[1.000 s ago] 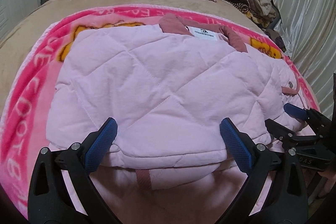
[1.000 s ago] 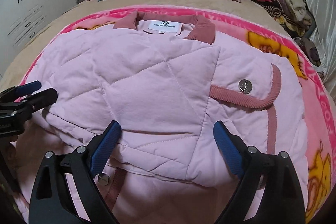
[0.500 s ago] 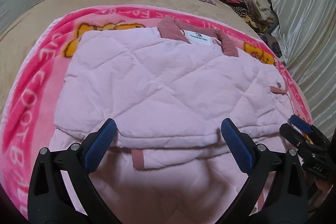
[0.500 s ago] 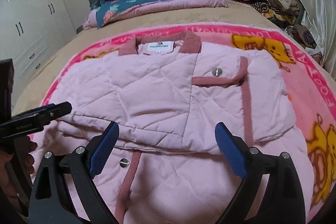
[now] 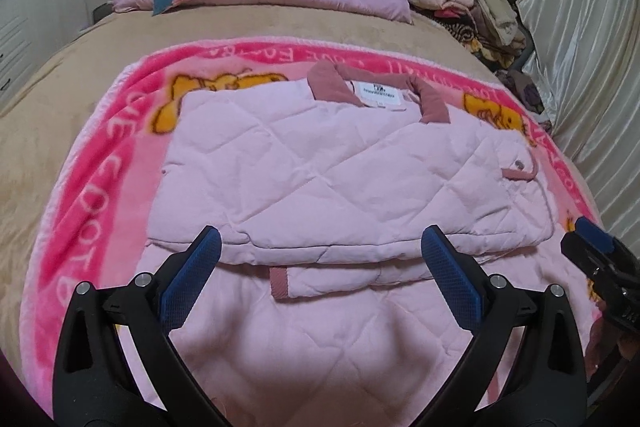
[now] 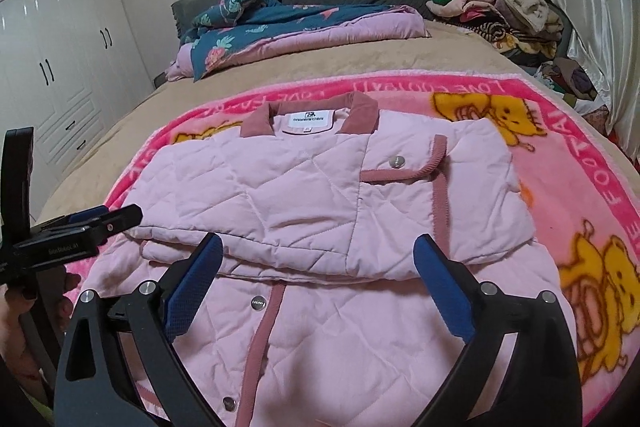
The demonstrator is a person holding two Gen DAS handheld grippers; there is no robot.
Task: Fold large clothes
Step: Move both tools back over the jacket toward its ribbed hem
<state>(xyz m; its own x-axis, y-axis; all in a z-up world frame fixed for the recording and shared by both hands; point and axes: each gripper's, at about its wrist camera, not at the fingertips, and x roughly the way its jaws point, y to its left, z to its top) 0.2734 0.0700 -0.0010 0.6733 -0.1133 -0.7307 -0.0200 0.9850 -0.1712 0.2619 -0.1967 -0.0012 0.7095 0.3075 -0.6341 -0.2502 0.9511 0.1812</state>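
Note:
A pale pink quilted jacket [image 5: 344, 179] with a dusty-rose collar lies partly folded on a pink cartoon blanket [image 5: 100, 195], its sleeves folded across the body and its lower part spread toward me. It also shows in the right wrist view [image 6: 320, 195]. My left gripper [image 5: 320, 267] is open and empty, held above the jacket's lower part. My right gripper [image 6: 316, 267] is open and empty, above the snap placket. Each gripper shows at the edge of the other's view, the right one [image 5: 600, 259] and the left one [image 6: 80, 231].
The blanket lies on a beige bed [image 5: 52, 99]. A folded floral quilt [image 6: 288, 27] sits by the grey headboard. A heap of clothes [image 6: 500, 7] is at the far right corner, with a shiny curtain [image 5: 592, 67] beside it. White wardrobes [image 6: 52, 67] stand left.
Both grippers have pulled back and up from the jacket's folded edge. The jacket looks smaller and farther, and more of its lower part shows. Both stay open.

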